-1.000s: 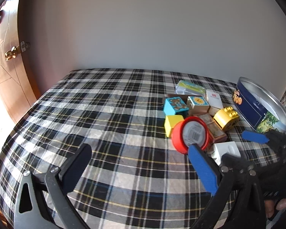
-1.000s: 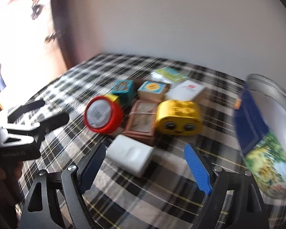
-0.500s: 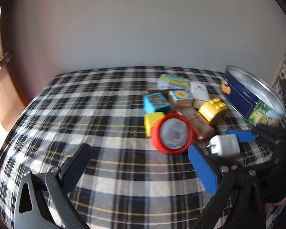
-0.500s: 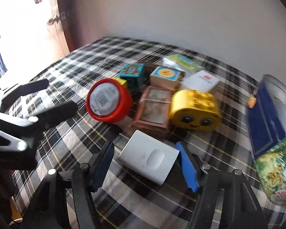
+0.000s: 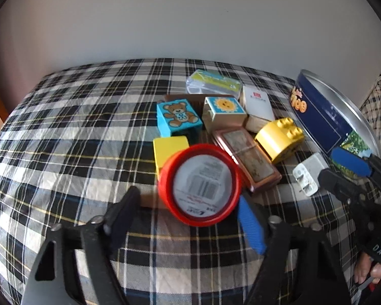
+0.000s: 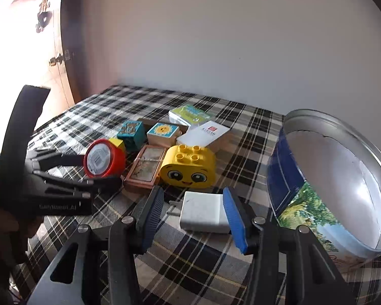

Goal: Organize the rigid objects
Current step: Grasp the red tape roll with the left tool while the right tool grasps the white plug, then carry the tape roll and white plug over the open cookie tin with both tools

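A: Two grippers work one pile on the plaid bedcover (image 5: 63, 137). Why split them?

B: Each takes its own item. The left gripper (image 5: 188, 218) straddles the red lid (image 5: 199, 184); its jaws are closing, not yet visibly pressing.

A: And the right gripper (image 6: 193, 216)?

B: Closing around the white charger (image 6: 203, 214): the blue pad touches one side, a gap remains at the other. The open tin (image 6: 343, 190) stands just beside it, the likely destination.
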Available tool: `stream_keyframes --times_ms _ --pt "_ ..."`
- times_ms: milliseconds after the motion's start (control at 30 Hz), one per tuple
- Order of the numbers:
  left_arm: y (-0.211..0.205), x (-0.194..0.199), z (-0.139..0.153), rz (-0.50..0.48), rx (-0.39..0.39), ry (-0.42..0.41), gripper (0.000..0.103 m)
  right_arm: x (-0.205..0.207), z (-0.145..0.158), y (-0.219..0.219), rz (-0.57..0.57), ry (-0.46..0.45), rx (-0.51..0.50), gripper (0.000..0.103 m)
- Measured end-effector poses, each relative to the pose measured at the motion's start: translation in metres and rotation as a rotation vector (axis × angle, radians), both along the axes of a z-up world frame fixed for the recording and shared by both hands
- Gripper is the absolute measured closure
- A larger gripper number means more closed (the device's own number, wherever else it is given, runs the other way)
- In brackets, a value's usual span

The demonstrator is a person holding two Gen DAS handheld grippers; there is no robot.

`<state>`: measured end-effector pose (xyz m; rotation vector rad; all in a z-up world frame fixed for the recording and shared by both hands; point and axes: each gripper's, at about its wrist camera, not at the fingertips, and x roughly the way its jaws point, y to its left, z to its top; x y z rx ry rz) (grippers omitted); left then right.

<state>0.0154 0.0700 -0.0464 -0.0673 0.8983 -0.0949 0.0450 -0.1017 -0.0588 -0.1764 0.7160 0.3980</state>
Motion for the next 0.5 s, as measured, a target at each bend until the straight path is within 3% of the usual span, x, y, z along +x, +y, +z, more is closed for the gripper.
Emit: stream_keyframes --times_ms 133,200,300,500 --pt "0.006 0.000 -0.001 0.018 -0.012 -0.007 0.045 0.001 -0.005 -0.002 0.001 0.027 0.002 0.051" --pt "0.009 -0.001 -0.001 0.020 -0.025 -0.009 0.045 0.006 -0.010 -0.002 -0.015 0.057 -0.010 0.050" --pt "0.012 -0.002 0.000 0.013 -0.048 -0.012 0.046 0.011 -0.014 -0.005 -0.030 0.084 -0.006 0.033" --pt "0.011 -0.007 0.003 0.004 -0.053 -0.022 0.046 0.027 -0.029 -0.008 -0.038 0.204 0.008 0.033"
